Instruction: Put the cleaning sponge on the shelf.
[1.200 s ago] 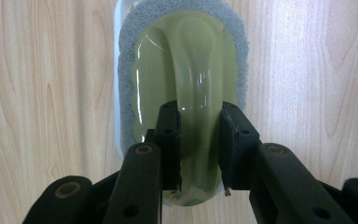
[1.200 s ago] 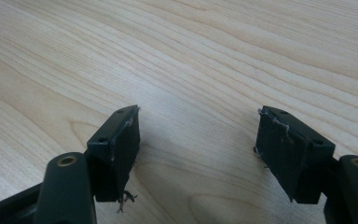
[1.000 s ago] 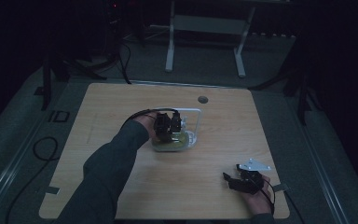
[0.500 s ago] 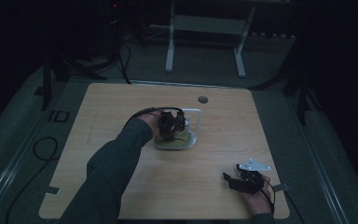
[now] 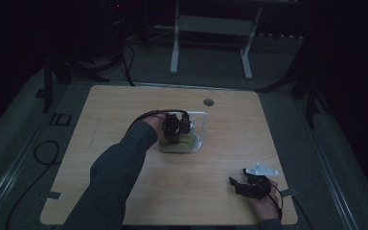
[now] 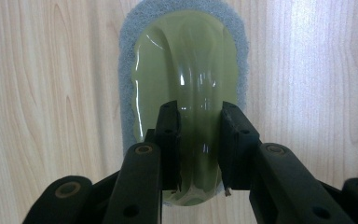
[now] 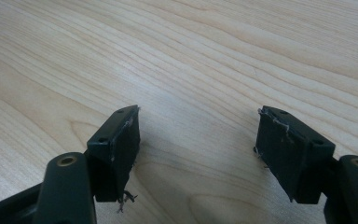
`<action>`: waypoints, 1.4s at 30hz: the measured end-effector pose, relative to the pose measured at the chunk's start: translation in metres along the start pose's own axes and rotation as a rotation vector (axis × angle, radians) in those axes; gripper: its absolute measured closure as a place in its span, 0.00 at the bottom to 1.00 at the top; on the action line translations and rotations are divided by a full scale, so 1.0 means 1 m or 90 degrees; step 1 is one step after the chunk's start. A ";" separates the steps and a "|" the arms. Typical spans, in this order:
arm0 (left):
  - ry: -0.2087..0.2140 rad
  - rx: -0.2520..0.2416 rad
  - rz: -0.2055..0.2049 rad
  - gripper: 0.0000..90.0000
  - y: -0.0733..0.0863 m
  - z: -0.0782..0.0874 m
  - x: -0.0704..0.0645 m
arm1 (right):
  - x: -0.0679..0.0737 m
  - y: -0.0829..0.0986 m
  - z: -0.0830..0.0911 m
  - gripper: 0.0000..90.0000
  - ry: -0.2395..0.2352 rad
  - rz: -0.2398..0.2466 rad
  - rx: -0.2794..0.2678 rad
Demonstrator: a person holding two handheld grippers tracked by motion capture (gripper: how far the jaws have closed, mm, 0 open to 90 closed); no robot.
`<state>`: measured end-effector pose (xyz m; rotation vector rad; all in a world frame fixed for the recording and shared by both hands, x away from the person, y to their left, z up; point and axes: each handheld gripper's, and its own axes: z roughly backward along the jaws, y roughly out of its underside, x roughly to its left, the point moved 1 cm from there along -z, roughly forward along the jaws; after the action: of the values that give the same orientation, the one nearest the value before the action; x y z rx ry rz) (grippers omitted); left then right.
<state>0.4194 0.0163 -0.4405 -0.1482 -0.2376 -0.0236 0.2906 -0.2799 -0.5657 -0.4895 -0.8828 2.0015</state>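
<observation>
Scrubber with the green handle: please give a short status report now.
Left gripper shut on scrubber, pad flat on table. Right gripper open, idle over bare wood. White frame close behind scrubber; nothing else near.

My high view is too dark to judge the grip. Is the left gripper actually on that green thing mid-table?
Observer: Yes. In the left gripper view, the left gripper is shut on the raised ridge of the green scrubber, with one jaw on each side.
Operator: What's under the green part?
Observer: A grey scouring pad rims it, and the wooden table shows all around the pad.
Operator: And the right gripper, is it holding anything?
Observer: No. In its own view the right gripper is open, with just bare wood between its jaws.
</observation>
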 end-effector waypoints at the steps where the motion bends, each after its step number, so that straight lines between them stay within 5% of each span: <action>1: 0.000 0.000 0.003 0.80 0.000 0.000 0.000 | 0.000 0.000 0.000 0.33 0.000 0.000 0.000; 42: -0.025 0.025 0.001 0.80 -0.010 -0.018 0.003 | 0.000 0.000 0.000 0.33 0.000 -0.001 0.000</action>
<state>0.4257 0.0034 -0.4556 -0.1094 -0.2771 -0.0138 0.2905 -0.2798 -0.5657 -0.4882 -0.8824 2.0010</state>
